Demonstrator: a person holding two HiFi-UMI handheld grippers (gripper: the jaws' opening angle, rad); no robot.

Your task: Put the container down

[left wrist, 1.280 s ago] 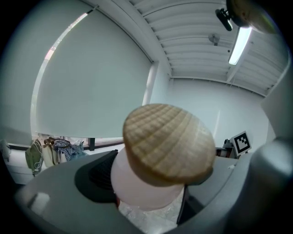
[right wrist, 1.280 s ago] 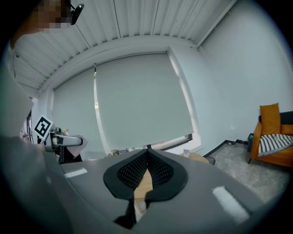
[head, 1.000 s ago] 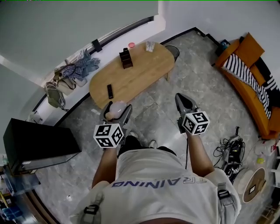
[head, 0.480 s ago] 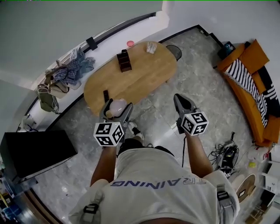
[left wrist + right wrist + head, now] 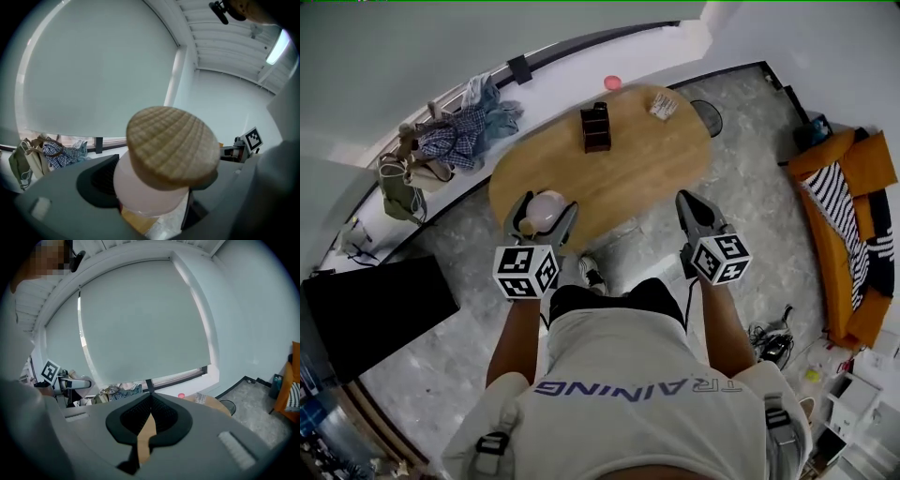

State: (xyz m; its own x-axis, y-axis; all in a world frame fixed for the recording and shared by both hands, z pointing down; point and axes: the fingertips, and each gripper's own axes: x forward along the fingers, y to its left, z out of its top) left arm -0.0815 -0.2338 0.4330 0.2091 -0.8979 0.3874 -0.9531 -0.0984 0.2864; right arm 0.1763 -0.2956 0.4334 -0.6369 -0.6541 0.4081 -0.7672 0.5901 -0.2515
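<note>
The left tool [image 5: 542,217] is clamped on the container [image 5: 549,204], a jar with a pale pink, cloudy body [image 5: 140,190] and a round ribbed wooden lid [image 5: 171,143]. In the left gripper view both jaws press against the sides of the body and the lid stands above them, leaning a little to the right. The head view shows the jar over the near left edge of the oval wooden worktop [image 5: 637,173]; whether its base touches the wood cannot be told. The jar bears no readable label.

The right tool [image 5: 694,204] is closed on nothing: its jaws meet at the tip, with only a thin slit between them lower down. It hangs off the worktop's near right edge, well apart from the left tool.

Each tool carries a cube of black-and-white square markers, with no words on them. Lettering across the back of the person's white shirt [image 5: 628,389] appears to read TRAINING, upside down in the head view.

A dark compartmented holder [image 5: 596,128] stands towards the far side of the worktop, and a small printed packet [image 5: 663,105] lies near its far right end; the print is too small to read.
</note>
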